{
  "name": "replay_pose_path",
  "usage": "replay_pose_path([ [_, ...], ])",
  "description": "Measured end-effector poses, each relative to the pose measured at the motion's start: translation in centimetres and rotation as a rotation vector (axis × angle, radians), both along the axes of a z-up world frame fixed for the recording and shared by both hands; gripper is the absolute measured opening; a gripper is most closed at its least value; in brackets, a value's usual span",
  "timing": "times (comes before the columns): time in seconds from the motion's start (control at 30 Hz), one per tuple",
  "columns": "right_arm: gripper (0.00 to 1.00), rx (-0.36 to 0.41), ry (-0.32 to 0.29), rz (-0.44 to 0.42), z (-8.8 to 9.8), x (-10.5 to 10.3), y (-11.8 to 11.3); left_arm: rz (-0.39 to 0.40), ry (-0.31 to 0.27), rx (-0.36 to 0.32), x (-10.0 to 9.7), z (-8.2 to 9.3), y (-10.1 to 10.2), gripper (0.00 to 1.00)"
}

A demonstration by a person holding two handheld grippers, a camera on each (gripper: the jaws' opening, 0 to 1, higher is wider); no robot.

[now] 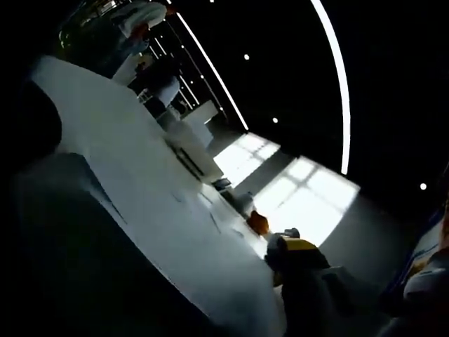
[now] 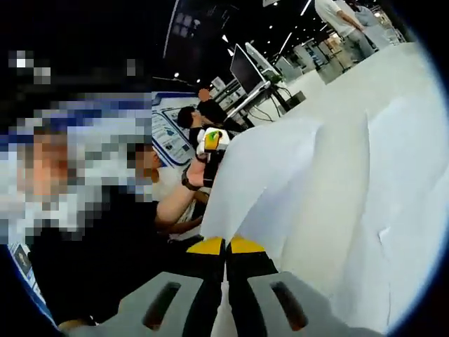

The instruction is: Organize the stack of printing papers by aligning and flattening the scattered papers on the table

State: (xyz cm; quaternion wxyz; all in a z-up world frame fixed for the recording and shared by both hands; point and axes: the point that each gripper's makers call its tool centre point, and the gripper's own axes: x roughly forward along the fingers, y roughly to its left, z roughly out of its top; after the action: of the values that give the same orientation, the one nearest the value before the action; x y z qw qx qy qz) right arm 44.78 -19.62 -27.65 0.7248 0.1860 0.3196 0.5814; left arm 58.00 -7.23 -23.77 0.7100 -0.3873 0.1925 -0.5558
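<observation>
A: Right tongs (image 2: 226,247): what state?

B: Yellow tips pressed together, pinching the near edge of a printing paper sheet (image 2: 280,175) raised off the worktop (image 2: 379,77).

A: Left tongs (image 1: 291,246)?

B: Seen at the sheet's far left corner, beside a person's hand (image 2: 198,172); whether they grip it cannot be told.

A: Step in hand?

B: Judged: lifting a scattered sheet for alignment. Next, lower it squarely onto the papers (image 1: 126,133) on the worktop, edges matched, then flatten.
</observation>
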Motion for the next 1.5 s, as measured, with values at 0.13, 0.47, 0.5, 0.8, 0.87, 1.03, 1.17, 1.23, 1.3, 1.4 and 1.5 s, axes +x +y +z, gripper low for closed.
replay_pose_path([
  [0.13,0.0,-0.004,-0.003,-0.036,-0.6,0.5,-1.0,0.023,0.004,-0.003,0.4,-0.1,0.3,0.35],
  [0.47,0.0,0.006,0.045,0.025,-0.9,-0.5,-0.5,0.046,-0.002,0.013,0.4,-0.2,0.3,0.29],
  [0.5,0.0,0.004,0.053,0.036,-1.0,-0.2,-0.7,0.045,-0.003,0.015,0.3,-0.2,0.2,0.29],
  [0.8,0.0,-0.033,0.075,0.053,-1.0,0.5,-1.3,0.038,-0.014,0.034,0.3,-0.3,0.1,0.24],
  [0.87,0.0,-0.037,0.071,0.051,-1.0,0.5,-1.3,0.045,-0.023,0.044,0.3,-0.4,0.1,0.21],
  [1.03,0.0,-0.043,0.06,0.044,-1.1,1.0,-1.3,0.065,-0.04,0.061,0.4,-0.6,0.4,0.09],
  [1.17,0.0,-0.059,0.007,-0.005,-1.2,1.8,-1.0,0.074,-0.026,0.043,0.5,-0.5,0.6,0.06],
  [1.23,0.07,-0.045,-0.028,-0.054,-0.6,2.2,-0.8,0.089,-0.022,0.036,0.6,-0.4,0.8,0.06],
  [1.3,0.14,-0.004,-0.033,-0.103,0.4,2.6,-1.0,0.095,-0.022,0.032,0.4,-0.3,0.8,0.06],
  [1.4,0.19,0.031,-0.06,-0.142,1.6,2.7,-1.6,0.094,-0.031,0.042,-0.1,-0.3,0.5,0.06],
  [1.5,0.3,0.058,-0.145,-0.232,3.3,2.9,-1.9,0.097,-0.037,0.048,-0.1,-0.3,0.5,0.06],
])
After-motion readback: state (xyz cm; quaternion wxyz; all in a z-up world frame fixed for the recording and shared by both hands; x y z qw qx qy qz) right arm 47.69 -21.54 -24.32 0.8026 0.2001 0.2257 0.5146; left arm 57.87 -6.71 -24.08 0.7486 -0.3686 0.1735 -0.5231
